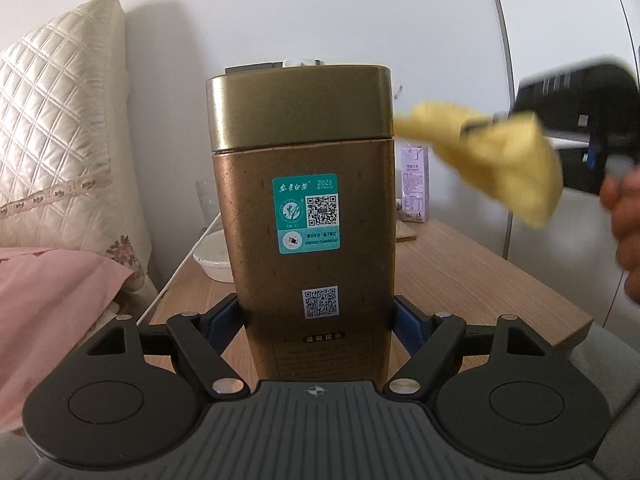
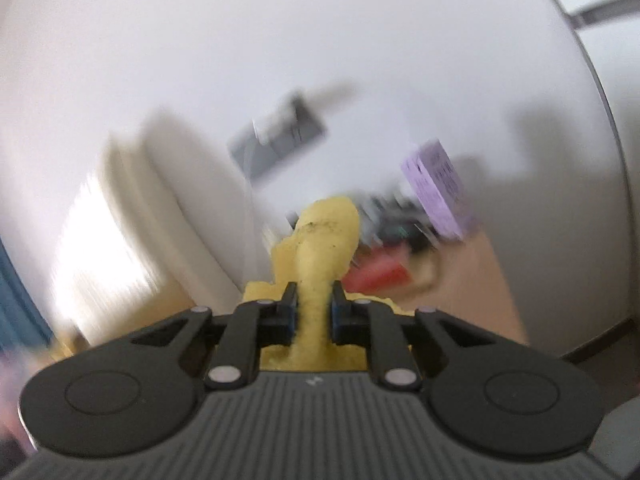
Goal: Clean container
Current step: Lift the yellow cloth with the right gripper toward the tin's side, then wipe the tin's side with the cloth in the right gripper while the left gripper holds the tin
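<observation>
1. Two fingers of the left gripper [image 1: 319, 316] clamp the lower sides of the tall bronze rectangular tin with gold lid [image 1: 304, 200], held upright above the light wooden tabletop [image 1: 480, 280]. To its right, apart from the tin, the right gripper [image 1: 476, 123] pinches a crumpled yellow cloth [image 1: 504, 164].
2. Right wrist view, blurred: the right gripper [image 2: 314, 304] is clenched on the yellow cloth [image 2: 324, 240]; a purple carton [image 2: 440, 188] stands beyond.

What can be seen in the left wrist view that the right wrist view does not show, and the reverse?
Only the left wrist view shows the gold tin clamped upright in the left tool, its teal label, a white bowl behind it and a pink blanket. Only the right wrist view, heavily blurred, shows the right tool from behind, with dark specks on the cloth. Both show the yellow cloth, purple carton and wooden table.
</observation>
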Demonstrator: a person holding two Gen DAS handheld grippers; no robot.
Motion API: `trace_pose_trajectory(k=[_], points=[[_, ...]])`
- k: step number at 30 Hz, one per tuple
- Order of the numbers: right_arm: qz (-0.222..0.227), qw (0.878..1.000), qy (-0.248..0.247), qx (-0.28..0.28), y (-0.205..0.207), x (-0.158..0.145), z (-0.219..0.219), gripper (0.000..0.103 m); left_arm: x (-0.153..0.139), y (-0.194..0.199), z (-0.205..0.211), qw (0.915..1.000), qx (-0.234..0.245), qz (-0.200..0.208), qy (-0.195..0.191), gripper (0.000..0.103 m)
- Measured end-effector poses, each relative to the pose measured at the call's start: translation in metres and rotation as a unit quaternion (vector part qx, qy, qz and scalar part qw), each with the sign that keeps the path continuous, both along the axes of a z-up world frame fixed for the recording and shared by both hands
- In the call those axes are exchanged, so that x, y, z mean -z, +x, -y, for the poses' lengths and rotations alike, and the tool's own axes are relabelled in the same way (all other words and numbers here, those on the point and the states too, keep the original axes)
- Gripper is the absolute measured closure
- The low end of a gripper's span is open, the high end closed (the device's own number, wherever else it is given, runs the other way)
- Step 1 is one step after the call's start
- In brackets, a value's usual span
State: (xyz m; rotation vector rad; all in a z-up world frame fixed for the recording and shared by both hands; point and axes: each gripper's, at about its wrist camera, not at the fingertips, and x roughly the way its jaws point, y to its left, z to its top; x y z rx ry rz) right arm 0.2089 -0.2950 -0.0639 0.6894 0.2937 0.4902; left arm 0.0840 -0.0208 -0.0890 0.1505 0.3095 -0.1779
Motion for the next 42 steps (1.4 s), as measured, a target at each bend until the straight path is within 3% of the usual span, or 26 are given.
trace_pose_trajectory(k=[4, 12, 17, 21, 24, 30, 39, 42], points=[[-0.03, 0.994, 0.102, -0.018, -0.003, -0.004, -0.01, 0.087, 0.002, -0.003, 0.002, 1.0, -0.006, 0.006, -0.005, 0.021], [-0.08, 0.976, 0.189, -0.07, -0.001, 0.014, -0.059, 0.087, 0.008, -0.009, 0.004, 0.9995, -0.001, 0.029, -0.006, 0.021], [-0.101, 0.978, 0.179, -0.045, -0.007, 0.033, -0.069, 0.087, 0.012, -0.014, 0.0, 0.9991, 0.013, 0.039, -0.009, 0.021], [-0.146, 0.973, 0.176, -0.028, -0.005, 0.057, -0.068, 0.087, 0.017, -0.02, -0.002, 0.9984, 0.02, 0.051, -0.014, 0.021], [-0.141, 0.971, 0.191, -0.029, -0.005, 0.055, -0.066, 0.087, 0.022, -0.023, -0.004, 0.9973, 0.029, 0.066, -0.018, 0.021], [-0.085, 0.971, 0.218, -0.044, -0.006, 0.029, -0.062, 0.087, 0.022, -0.022, -0.007, 0.9967, 0.035, 0.07, -0.02, 0.021], [-0.157, 0.963, 0.218, -0.031, -0.009, 0.063, -0.061, 0.087, 0.03, -0.031, 0.004, 0.9971, 0.03, 0.066, -0.021, 0.021], [-0.122, 0.968, 0.216, -0.038, -0.01, 0.042, -0.063, 0.087, 0.03, -0.031, 0.001, 0.997, 0.032, 0.067, -0.023, 0.021]])
